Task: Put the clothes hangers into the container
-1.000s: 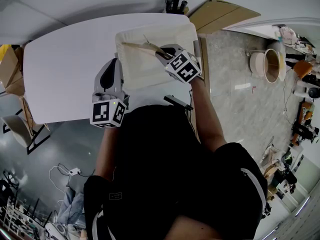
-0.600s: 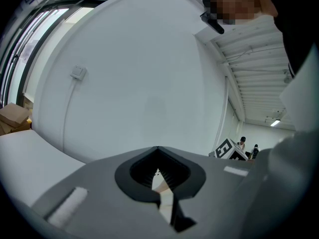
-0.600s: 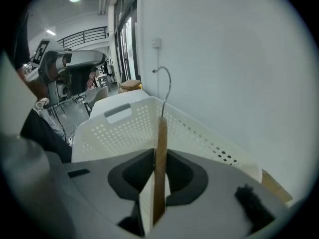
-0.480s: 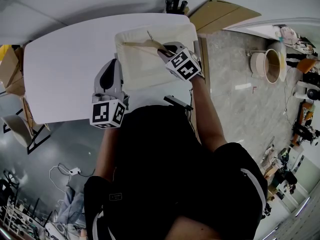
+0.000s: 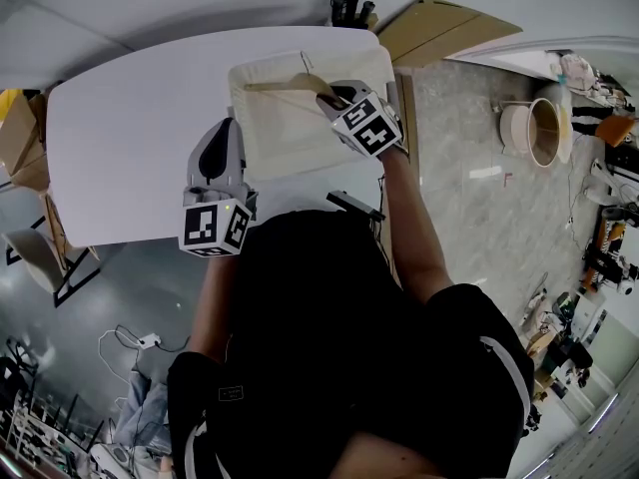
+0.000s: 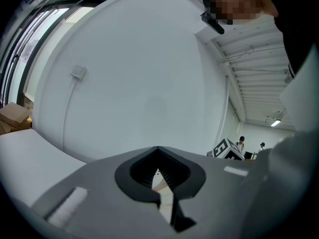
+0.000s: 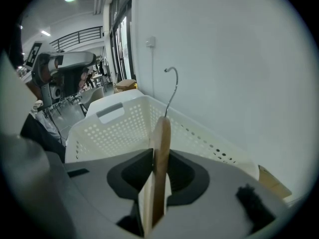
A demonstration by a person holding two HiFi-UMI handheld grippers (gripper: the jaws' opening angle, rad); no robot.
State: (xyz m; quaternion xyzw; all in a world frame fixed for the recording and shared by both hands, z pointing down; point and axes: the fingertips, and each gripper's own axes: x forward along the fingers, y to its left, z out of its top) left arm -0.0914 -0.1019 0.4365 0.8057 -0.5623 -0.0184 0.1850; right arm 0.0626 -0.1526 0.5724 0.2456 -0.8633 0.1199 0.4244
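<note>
A cream perforated laundry basket [image 5: 290, 138] stands on the right part of the white table [image 5: 130, 138]. My right gripper [image 5: 336, 96] hangs over the basket's far right corner. Its jaws have just been opening, and the wooden hanger [image 5: 285, 86] still stands between the pads. In the right gripper view the hanger [image 7: 160, 133] runs straight out from the gripper [image 7: 158, 156], metal hook up, above the basket's wall [image 7: 114, 128]. My left gripper [image 5: 228, 123] rests beside the basket's left side; its jaws [image 6: 158, 171] meet at the tips with nothing between them.
A flat black object [image 5: 354, 205] lies at the table's near edge, right of my left gripper. Cardboard sheets [image 5: 439, 28] lean past the table's far right corner. A round tub [image 5: 534, 131] stands on the floor to the right. A chair [image 5: 35, 252] stands at the left.
My right gripper has shifted slightly right and farther over the basket, and the hanger now lies closer to the far rim. The left gripper has stayed put.
</note>
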